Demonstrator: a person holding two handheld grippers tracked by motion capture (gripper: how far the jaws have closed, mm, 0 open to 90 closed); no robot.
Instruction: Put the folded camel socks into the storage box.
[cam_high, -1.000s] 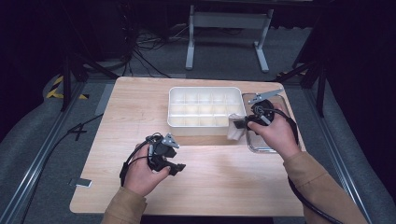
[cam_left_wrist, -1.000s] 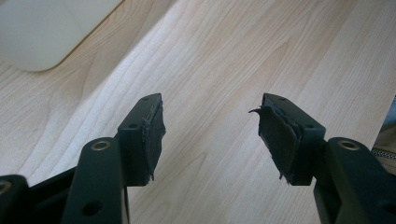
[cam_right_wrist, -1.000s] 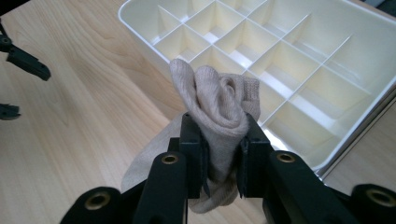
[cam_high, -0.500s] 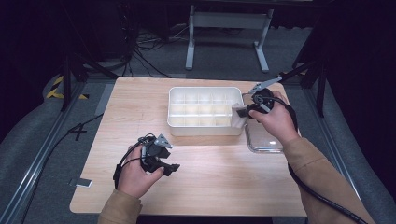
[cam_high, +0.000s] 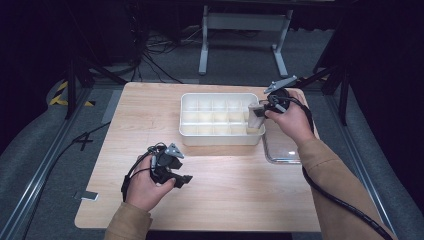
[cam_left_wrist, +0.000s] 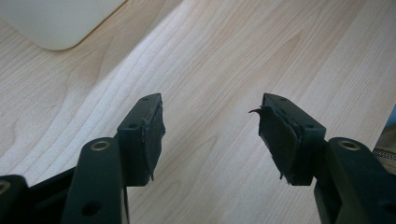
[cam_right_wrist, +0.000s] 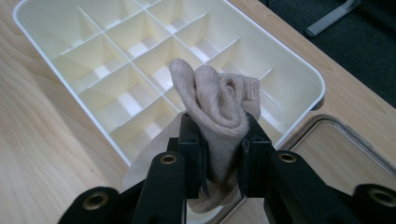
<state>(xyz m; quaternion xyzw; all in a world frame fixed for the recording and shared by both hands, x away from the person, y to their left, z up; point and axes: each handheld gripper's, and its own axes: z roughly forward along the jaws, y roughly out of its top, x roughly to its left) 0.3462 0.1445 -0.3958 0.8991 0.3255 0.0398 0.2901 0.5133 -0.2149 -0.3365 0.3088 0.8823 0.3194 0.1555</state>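
My right gripper (cam_right_wrist: 219, 154) pinched a rolled beige sock (cam_right_wrist: 219, 109) above the divided tray (cam_right_wrist: 56, 21); left gripper (cam_left_wrist: 210, 135) gaped empty; released off-centre, I judged it might straddle a divider.

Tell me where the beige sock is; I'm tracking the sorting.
The beige sock is clamped in the right hand-held gripper, held over the right end of the white divided tray, beside the clear tray.

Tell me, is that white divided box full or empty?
Empty: every compartment of the divided box visible shows bare bottom. The sock is pinched in the right claw above it.
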